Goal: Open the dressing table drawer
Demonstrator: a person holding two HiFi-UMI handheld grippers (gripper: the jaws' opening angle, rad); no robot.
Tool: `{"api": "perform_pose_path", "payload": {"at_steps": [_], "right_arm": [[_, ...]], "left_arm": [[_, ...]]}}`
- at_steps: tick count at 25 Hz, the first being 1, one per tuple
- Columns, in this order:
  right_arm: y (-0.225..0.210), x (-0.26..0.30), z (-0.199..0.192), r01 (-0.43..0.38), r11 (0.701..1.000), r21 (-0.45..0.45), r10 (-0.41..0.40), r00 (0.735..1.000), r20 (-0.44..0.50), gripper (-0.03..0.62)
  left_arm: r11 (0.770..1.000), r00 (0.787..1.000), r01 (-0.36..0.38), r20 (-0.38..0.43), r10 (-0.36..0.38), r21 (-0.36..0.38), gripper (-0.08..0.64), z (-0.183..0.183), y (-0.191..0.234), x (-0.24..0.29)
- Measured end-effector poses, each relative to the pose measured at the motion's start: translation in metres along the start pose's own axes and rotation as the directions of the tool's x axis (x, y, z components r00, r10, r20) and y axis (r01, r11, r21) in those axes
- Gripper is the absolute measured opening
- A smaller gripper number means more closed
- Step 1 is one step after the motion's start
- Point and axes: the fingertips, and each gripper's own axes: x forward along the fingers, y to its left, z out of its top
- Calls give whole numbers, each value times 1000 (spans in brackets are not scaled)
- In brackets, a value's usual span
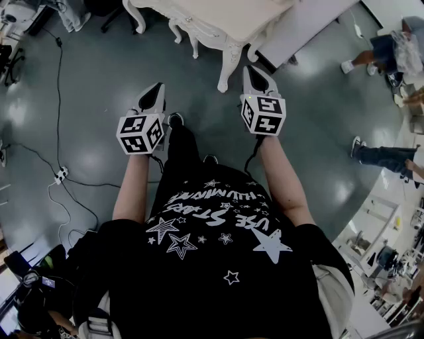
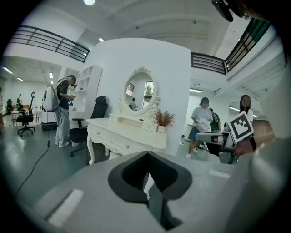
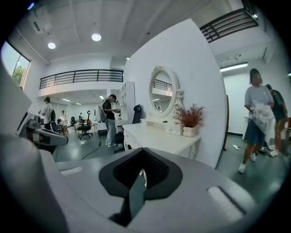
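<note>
Across floor (image 1: 199,79) from dressing table (image 1: 218,16) edge, left tongs (image 1: 158,89), right tongs (image 1: 253,71) closed.

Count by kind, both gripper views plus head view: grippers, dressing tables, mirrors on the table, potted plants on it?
Grippers: 2 (left gripper, right gripper)
Dressing table: 1
Mirror: 1
Potted plant: 1
Total: 5

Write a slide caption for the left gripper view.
Left claw, shut and empty, faces the white dressing table with its oval mirror; drawers closed.
</note>
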Motion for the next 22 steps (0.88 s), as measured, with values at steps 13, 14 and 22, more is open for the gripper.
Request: {"api": "perform_pose_path", "payload": {"at_steps": [13, 14, 22], "right_arm": [[-3, 9, -4, 0, 1000, 8, 0, 1000, -10, 26], [-4, 14, -3, 7, 1000, 13, -6, 1000, -11, 26], [-17, 80, 22, 85, 995, 56, -87, 996, 23, 28]], "left_arm": [[1000, 1000, -18, -8, 18, -17, 0, -7, 6, 4], [1000, 1000, -18, -7, 18, -20, 0, -6, 9, 7], [1000, 1000, -8, -7, 8, -25, 0, 14, 62, 53]]}}
